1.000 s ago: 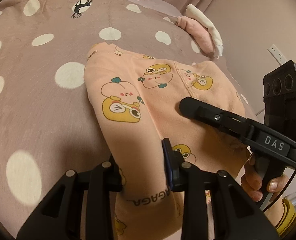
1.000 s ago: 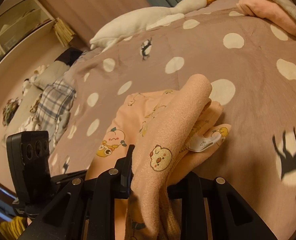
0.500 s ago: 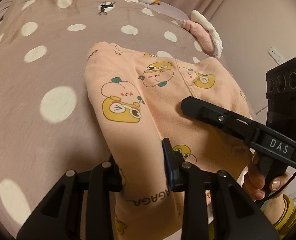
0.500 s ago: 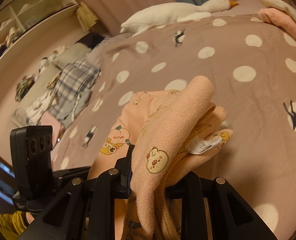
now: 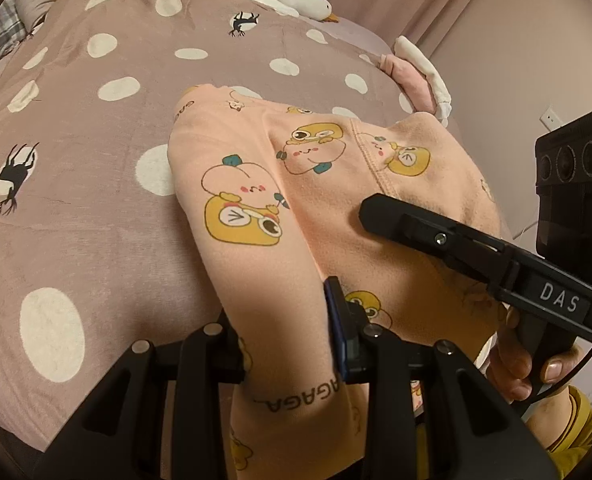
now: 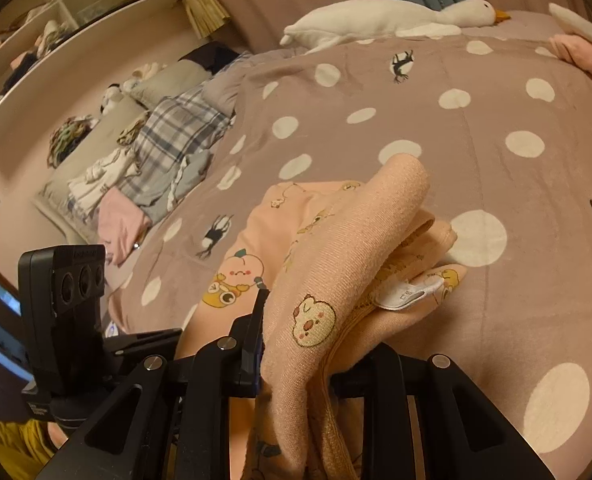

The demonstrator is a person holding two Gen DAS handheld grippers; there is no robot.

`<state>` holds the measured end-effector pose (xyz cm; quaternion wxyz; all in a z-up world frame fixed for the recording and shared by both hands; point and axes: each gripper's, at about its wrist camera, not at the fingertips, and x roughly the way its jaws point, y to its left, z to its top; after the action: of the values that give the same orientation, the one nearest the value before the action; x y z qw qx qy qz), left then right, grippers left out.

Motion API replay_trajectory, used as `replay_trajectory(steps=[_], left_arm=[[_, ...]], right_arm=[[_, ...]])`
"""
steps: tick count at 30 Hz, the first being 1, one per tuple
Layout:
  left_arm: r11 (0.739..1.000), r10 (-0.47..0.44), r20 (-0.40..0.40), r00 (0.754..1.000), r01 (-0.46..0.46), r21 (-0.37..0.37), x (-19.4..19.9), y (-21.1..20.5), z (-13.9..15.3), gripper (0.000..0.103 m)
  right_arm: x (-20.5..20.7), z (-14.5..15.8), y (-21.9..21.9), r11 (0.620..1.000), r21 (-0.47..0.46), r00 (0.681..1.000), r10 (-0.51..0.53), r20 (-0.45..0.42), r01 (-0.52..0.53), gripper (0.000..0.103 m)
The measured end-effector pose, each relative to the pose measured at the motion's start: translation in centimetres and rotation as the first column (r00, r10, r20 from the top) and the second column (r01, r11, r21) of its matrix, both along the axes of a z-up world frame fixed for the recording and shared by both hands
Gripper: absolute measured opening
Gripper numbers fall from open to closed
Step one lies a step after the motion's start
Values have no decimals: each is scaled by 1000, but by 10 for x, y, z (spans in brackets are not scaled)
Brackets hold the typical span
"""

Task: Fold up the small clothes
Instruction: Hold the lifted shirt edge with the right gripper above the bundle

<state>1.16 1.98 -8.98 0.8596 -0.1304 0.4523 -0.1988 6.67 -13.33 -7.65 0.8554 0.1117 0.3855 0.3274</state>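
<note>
A small peach-coloured garment (image 5: 263,216) printed with yellow cartoon animals lies on the polka-dot bedspread (image 5: 75,184). My left gripper (image 5: 285,336) is shut on its near edge, the cloth bunched between the fingers. My right gripper (image 6: 296,344) is shut on the other near part of the garment (image 6: 336,264), which stands up in a thick folded bunch with a white label showing. The right gripper also shows in the left wrist view (image 5: 456,240), resting over the garment's right side.
A white plush goose (image 6: 380,20) lies at the bed's far edge. A pink and white bundle of clothes (image 5: 416,72) sits at the far right. A plaid blanket and loose clothes (image 6: 163,140) are heaped at the left, with shelves behind.
Both grippers have stayed shut on the garment and lifted back together; more of the bed and the room's left side has come into view.
</note>
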Motion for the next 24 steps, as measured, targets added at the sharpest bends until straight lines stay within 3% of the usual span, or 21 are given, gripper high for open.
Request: replay_trajectory(steps=[24], left_arm=[[996,69,23,997,-68,-60,-18,43,7,31]], right_arm=[[-9,17,48,994,-82,996,75,43,-72,26]])
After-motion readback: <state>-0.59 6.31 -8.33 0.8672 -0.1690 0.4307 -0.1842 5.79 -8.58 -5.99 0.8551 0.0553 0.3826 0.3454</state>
